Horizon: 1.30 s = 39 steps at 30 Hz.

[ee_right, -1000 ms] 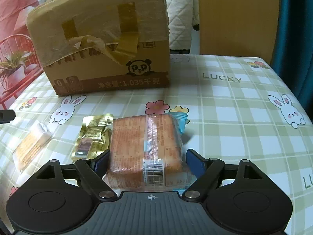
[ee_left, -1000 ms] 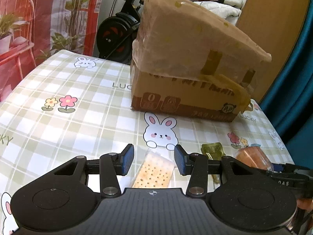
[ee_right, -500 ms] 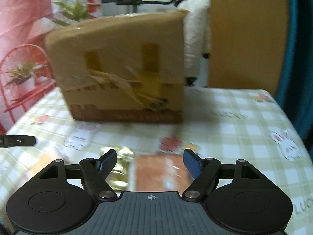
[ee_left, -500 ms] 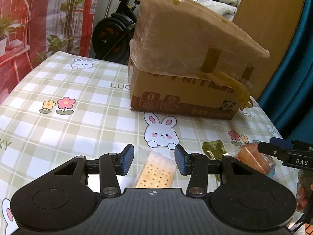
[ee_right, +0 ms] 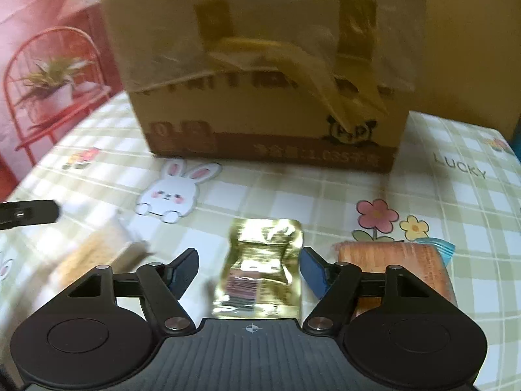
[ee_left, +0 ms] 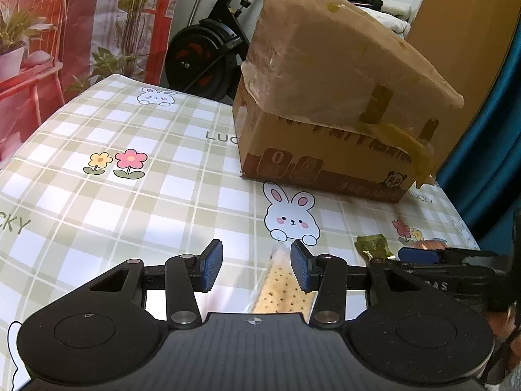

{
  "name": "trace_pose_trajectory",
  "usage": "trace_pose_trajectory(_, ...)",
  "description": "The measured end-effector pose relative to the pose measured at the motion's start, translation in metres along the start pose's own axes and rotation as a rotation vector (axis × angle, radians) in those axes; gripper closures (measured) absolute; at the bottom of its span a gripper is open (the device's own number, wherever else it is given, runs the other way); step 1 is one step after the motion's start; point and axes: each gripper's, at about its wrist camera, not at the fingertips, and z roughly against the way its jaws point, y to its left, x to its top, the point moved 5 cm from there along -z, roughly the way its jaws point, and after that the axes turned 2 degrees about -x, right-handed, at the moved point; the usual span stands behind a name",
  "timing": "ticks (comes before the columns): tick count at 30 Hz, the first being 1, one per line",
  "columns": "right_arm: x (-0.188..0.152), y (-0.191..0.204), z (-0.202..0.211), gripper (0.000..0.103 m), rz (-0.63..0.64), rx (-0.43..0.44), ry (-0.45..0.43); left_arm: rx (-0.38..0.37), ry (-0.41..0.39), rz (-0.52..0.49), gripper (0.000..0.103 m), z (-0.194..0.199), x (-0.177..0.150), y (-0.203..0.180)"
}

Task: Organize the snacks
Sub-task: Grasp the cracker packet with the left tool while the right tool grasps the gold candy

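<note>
A clear packet of crackers (ee_left: 283, 290) lies on the checked tablecloth (ee_left: 114, 211). My left gripper (ee_left: 257, 268) is open over it, and the packet lies close to the right pad. A gold foil pouch (ee_right: 260, 270) lies between the fingers of my right gripper (ee_right: 249, 270). Its jaws are closing, and the left pad still stands apart from the pouch. An orange wrapped snack (ee_right: 400, 260) lies just right of that gripper. In the left wrist view the gold pouch (ee_left: 371, 244) and the orange snack (ee_left: 428, 244) show behind a right finger (ee_left: 420, 255).
A taped cardboard box (ee_left: 325, 114) with a raised flap stands at the back of the table; the right wrist view shows the box (ee_right: 270, 81) too. An exercise bike (ee_left: 202, 55) and a red chair (ee_left: 39, 49) stand behind the table. A blue curtain (ee_left: 488, 146) hangs at the right.
My right gripper has slid left from over the orange snack to over the gold pouch, and its jaws have narrowed. My left gripper shifted slightly, so the crackers now sit nearer its right pad.
</note>
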Motion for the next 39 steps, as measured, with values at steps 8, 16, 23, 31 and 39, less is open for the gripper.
trace_pose_trajectory(8, -0.003, 0.009, -0.015, 0.039, 0.055, -0.045, 0.044, -0.016, 0.004, -0.006, 0.055, -0.003, -0.002, 0.001)
trace_pose_trajectory(16, -0.001, 0.007, -0.014, 0.054, 0.060, -0.043, 0.034, -0.019, 0.006, -0.006, 0.055, -0.001, -0.003, 0.004)
trace_pose_trajectory(23, 0.001, 0.010, 0.005, 0.061, 0.063, 0.002, -0.025, -0.021, 0.010, -0.027, 0.053, 0.002, -0.006, 0.002)
trace_pose_trajectory(31, 0.009, 0.006, 0.029, 0.061, 0.034, 0.041, -0.100, -0.031, 0.048, -0.046, 0.039, -0.001, -0.016, 0.003)
trace_pose_trajectory(39, 0.002, 0.004, 0.046, 0.061, 0.044, 0.046, -0.139, 0.007, 0.085, -0.187, 0.038, -0.026, -0.026, -0.023)
